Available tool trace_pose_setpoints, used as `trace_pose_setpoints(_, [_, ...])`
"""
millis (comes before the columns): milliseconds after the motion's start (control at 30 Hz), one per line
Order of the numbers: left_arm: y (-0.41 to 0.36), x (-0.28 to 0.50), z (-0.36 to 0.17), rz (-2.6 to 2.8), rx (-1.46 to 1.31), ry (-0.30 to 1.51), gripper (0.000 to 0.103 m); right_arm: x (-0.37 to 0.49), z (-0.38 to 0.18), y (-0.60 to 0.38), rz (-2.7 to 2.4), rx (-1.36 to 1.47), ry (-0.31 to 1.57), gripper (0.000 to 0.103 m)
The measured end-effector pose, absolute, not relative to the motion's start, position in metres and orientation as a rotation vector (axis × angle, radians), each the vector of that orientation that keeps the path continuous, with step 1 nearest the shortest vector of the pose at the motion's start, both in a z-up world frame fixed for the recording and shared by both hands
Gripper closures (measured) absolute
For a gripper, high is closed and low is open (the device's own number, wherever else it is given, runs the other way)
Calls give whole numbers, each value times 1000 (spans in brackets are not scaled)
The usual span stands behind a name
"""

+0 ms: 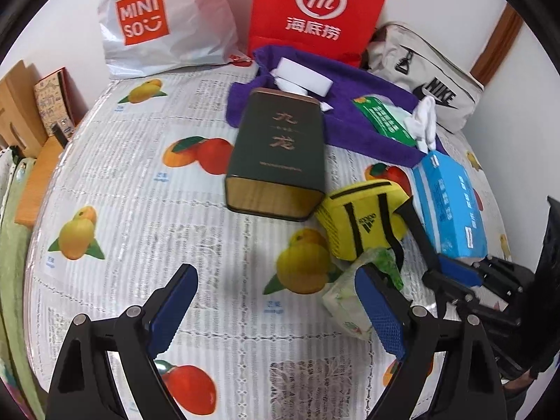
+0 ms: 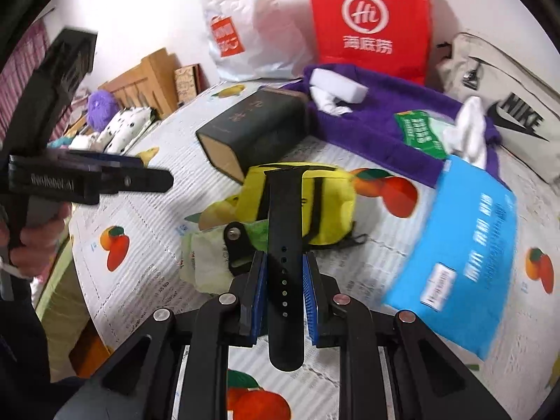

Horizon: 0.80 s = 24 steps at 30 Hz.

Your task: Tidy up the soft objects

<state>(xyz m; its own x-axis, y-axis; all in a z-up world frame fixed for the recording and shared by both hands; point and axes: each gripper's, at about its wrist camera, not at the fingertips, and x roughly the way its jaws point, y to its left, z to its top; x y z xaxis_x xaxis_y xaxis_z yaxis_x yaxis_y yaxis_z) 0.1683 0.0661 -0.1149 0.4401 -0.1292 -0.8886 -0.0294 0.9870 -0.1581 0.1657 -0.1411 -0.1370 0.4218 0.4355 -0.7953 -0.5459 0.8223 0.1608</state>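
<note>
Honestly this looks like early days on the tidying. The right gripper (image 2: pixel 284 273) has its jaws pinched on a black watch strap (image 2: pixel 284 245), lifted off the table with its far end hanging over the yellow pouch (image 2: pixel 301 199), so one soft thing is in hand but not put anywhere yet. The left gripper (image 1: pixel 276 301) is spread wide with nothing in it, hovering over the fruit-print tablecloth (image 1: pixel 140 175) on the near side of the dark green tin (image 1: pixel 276 150). Everything else seems unsorted: the yellow pouch sits just beside the tin's near end, a green tissue pack (image 1: pixel 350 297) touches the pouch, a blue tissue pack (image 1: pixel 448 203) lies to the pouch's right, and the purple towel (image 1: pixel 367 133) behind the tin has a white sponge (image 1: pixel 308 78) and a green wipes pack (image 1: pixel 385 119) on it. My guess is most of the job is left, and I can't tell where stuff is meant to go.
</note>
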Motion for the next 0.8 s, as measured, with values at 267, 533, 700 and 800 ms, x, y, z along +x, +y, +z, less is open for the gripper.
trace_pose_setpoints(267, [38,167,-123,-132,-103,1124,12,160,-123,-169,557,-78,926,83])
trace_pose_setpoints(533, [15,158,-139,-209,-34,1153,12,157,-123,-182,536,-52,926,83])
trace_pose_setpoints(700, [3,151,-156,-273,2,1170,12,156,-127,-186,527,-58,933,83])
trace_pose_setpoints(800, [-3,150,-165,-251,64,1170,12,155,-128,-186,527,-61,939,83])
